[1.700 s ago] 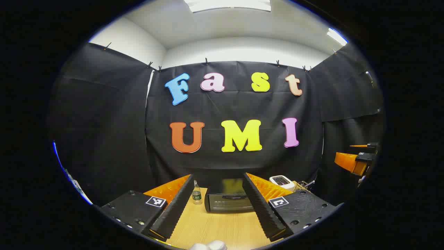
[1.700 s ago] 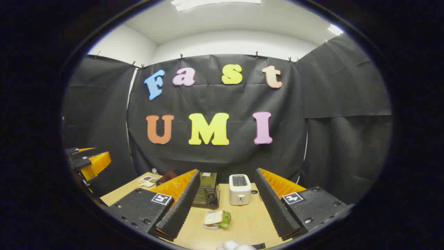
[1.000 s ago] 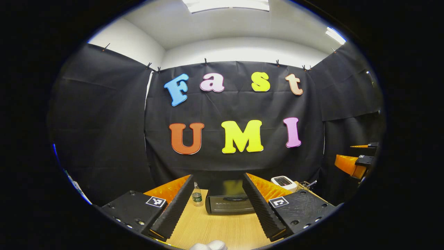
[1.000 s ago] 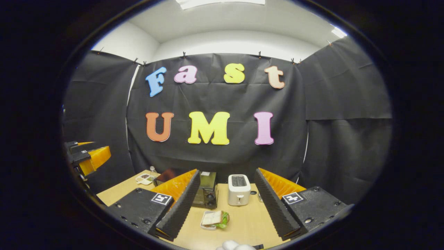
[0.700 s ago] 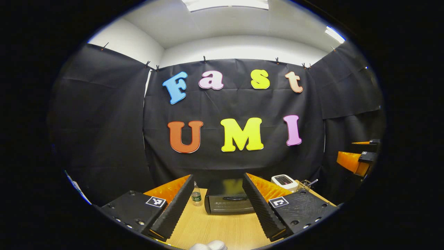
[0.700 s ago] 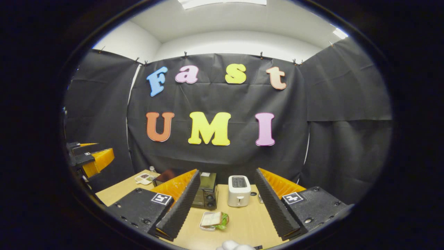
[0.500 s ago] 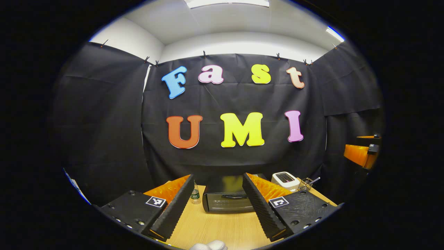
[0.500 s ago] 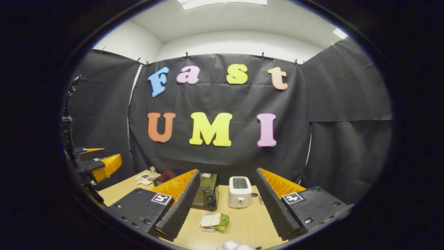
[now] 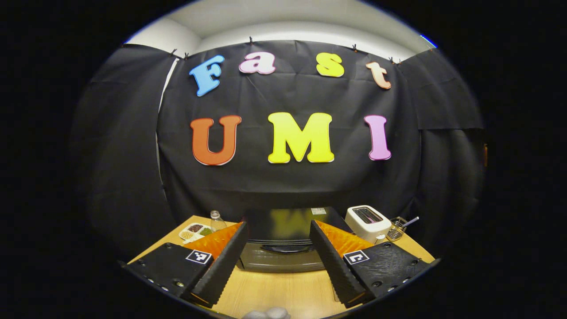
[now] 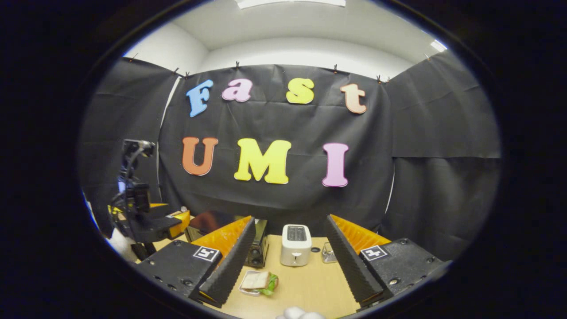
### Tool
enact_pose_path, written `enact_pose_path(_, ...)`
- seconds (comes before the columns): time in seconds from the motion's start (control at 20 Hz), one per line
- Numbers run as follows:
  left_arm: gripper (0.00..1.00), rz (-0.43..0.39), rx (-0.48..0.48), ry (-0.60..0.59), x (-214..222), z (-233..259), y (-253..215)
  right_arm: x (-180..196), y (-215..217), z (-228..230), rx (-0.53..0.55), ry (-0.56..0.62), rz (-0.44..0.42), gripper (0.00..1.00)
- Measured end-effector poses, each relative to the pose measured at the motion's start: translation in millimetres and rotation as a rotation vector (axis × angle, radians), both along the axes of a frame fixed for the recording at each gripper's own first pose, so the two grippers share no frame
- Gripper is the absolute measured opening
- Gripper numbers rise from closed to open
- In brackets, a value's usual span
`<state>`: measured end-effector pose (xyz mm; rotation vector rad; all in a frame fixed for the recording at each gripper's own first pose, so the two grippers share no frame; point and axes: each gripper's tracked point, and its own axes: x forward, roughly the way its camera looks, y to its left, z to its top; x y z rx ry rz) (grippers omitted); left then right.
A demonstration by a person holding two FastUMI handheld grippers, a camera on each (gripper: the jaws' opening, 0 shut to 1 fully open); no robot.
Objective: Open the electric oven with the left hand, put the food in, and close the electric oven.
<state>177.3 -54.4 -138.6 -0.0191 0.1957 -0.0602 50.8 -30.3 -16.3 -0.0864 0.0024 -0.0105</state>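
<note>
A black electric oven [image 9: 283,248] with a curved door handle [image 9: 285,248] stands shut on the wooden table [image 9: 279,292], straight ahead of my left gripper [image 9: 277,246]. That gripper is open, its jaws spread to either side of the oven front and apart from it. In the right gripper view the oven [image 10: 256,250] is partly hidden behind my right gripper's left finger. A sandwich with lettuce on a small white plate [image 10: 256,282] lies below the open right gripper [image 10: 288,250]. The left gripper [image 10: 166,223] also appears at the left, near the oven.
A white toaster [image 10: 293,250] stands right of the oven, also seen as toaster [image 9: 366,219]. A wire holder with a utensil [image 9: 396,227] sits beyond it. A water bottle [image 9: 215,219] and a divided snack tray [image 9: 196,230] lie left of the oven.
My left gripper has moved forward and down toward the oven, which now looks much larger. In the right gripper view the left gripper has come further in from the left. The right gripper barely moved.
</note>
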Motion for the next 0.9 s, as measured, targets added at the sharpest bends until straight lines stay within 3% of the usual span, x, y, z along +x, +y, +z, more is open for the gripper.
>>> enact_pose_path(0.15,0.93,-0.014,0.026,0.059,36,-38,-11,2,-17,-9,0.000,0.023,-0.039,0.91)
enact_pose_path(0.2,0.93,-0.017,0.023,0.068,47,-49,-17,3,-21,-11,0.001,0.030,-0.055,1.00)
enact_pose_path(0.25,0.93,-0.018,0.024,0.090,56,-60,-20,4,-27,-16,-0.001,0.040,-0.072,1.00)
enact_pose_path(0.3,0.82,-0.021,0.026,0.110,65,-72,-25,4,-30,-19,0.000,0.053,-0.084,0.91)
enact_pose_path(0.35,0.93,-0.024,0.025,0.134,73,-84,-29,4,-33,-24,0.004,0.063,-0.094,0.91)
enact_pose_path(0.4,0.93,-0.023,0.029,0.153,80,-93,-31,4,-35,-27,0.008,0.070,-0.101,1.00)
enact_pose_path(0.45,0.93,-0.023,0.028,0.167,86,-102,-33,4,-37,-31,0.009,0.079,-0.109,1.00)
enact_pose_path(0.5,0.94,-0.019,0.029,0.190,90,-112,-34,3,-40,-35,0.009,0.089,-0.118,0.91)
enact_pose_path(0.55,0.95,-0.032,0.018,0.225,91,-124,-37,3,-42,-37,0.010,0.099,-0.123,1.00)
enact_pose_path(0.7,0.89,-0.026,0.057,0.233,90,-132,-31,2,-44,-42,0.012,0.115,-0.132,1.00)
enact_pose_path(0.75,0.98,-0.026,0.053,0.220,87,-131,-32,2,-45,-43,0.010,0.116,-0.132,1.00)
enact_pose_path(0.9,0.99,-0.032,0.051,0.220,79,-133,-32,4,-39,-48,0.011,0.127,-0.121,1.00)
